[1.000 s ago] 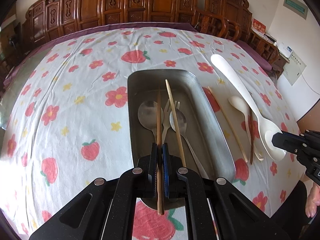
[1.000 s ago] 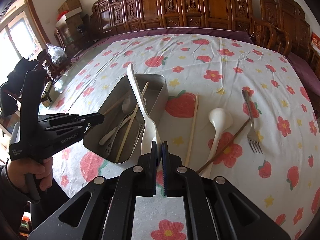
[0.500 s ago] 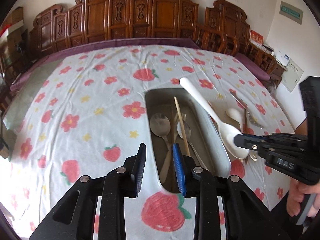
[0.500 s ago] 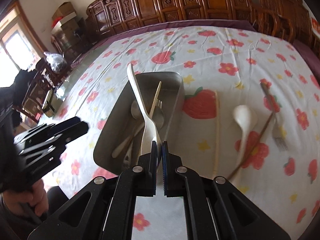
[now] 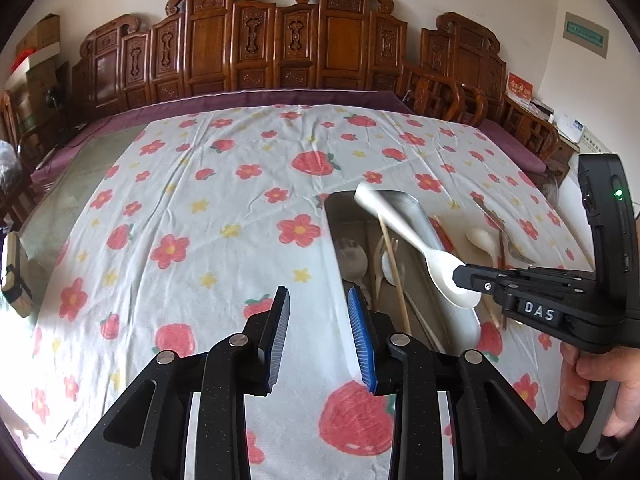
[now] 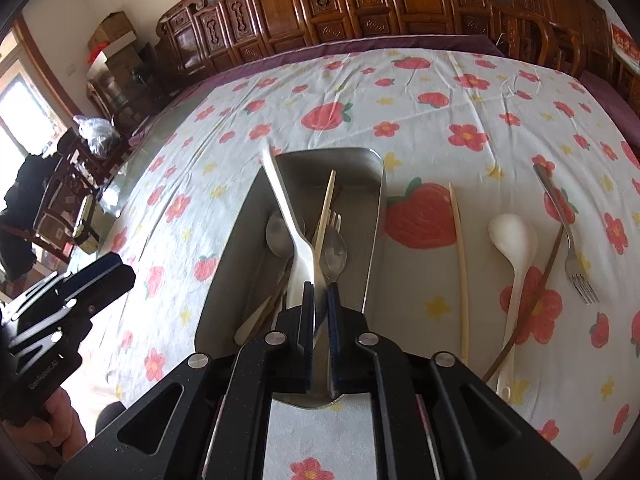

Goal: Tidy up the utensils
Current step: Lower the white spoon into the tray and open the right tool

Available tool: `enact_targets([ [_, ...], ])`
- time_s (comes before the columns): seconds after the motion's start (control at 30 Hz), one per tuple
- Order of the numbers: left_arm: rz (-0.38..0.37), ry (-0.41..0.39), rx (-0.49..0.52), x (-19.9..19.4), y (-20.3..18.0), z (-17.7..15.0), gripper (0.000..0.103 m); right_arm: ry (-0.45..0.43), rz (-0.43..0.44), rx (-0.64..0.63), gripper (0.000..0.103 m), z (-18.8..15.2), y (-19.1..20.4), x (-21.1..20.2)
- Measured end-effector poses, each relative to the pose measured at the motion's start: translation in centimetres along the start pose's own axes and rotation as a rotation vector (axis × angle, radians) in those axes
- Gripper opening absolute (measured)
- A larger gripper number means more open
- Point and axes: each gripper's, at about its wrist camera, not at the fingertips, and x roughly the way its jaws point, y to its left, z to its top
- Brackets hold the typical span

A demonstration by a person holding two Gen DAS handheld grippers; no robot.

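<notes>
Over the strawberry-print tablecloth (image 5: pixel 192 216), the left gripper (image 5: pixel 318 334) hangs with its jaws parted and nothing between them, only cloth showing through the gap; those jaws have just been widening; the metal tray (image 6: pixel 372 216) sits just to its right, long side running away from the camera. Above that tray the right gripper (image 6: pixel 320 320) has the bowl end of a long white plastic spoon (image 6: pixel 286 204) between its pads, the handle slanting up and away over the tray's far left edge; its jaws have just been easing apart, and whether the pads press on the bowl at this instant I cannot tell, since the spoon looks blurred in both views. Inside the tray lie two metal spoons (image 6: pixel 334 250), a metal fork (image 6: pixel 331 218) and a pale chopstick (image 6: pixel 324 216) that leans across them. Right of the tray, on the cloth, lie another pale chopstick (image 6: pixel 460 256), a white ladle-shaped soup spoon (image 6: pixel 514 248), a dark brown chopstick (image 6: pixel 532 300) crossing under its handle, and a metal fork (image 6: pixel 568 240) farthest right, tines toward the camera. A hand (image 5: pixel 592 392) grips the right tool's handle at the edge of the left view.
</notes>
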Motion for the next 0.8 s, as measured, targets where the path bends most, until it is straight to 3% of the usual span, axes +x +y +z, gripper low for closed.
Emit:
enact_targets([
  [0.27, -0.006, 0.008, 0.006, 0.3, -0.3, -0.4, 0.029, -0.004, 0.044, -0.113, 0.017, -1.2, 1.8, -1.0],
  [0.5, -0.022, 0.002, 0.041, 0.1, -1.9, -0.8, 0.03, -0.048, -0.004, -0.187, 0.017, -2.6, 1.0, -3.9],
  [0.7, -0.04, -0.01, 0.08, -0.4, -3.8, -1.2, 0.046, -0.062, -0.085, -0.193, 0.017, -4.3, -2.9, -5.7],
  [0.8, -0.048, -0.021, 0.096, -0.7, -4.7, -1.4, 0.061, -0.061, -0.123, -0.173, 0.022, -4.9, -5.5, -6.3],
])
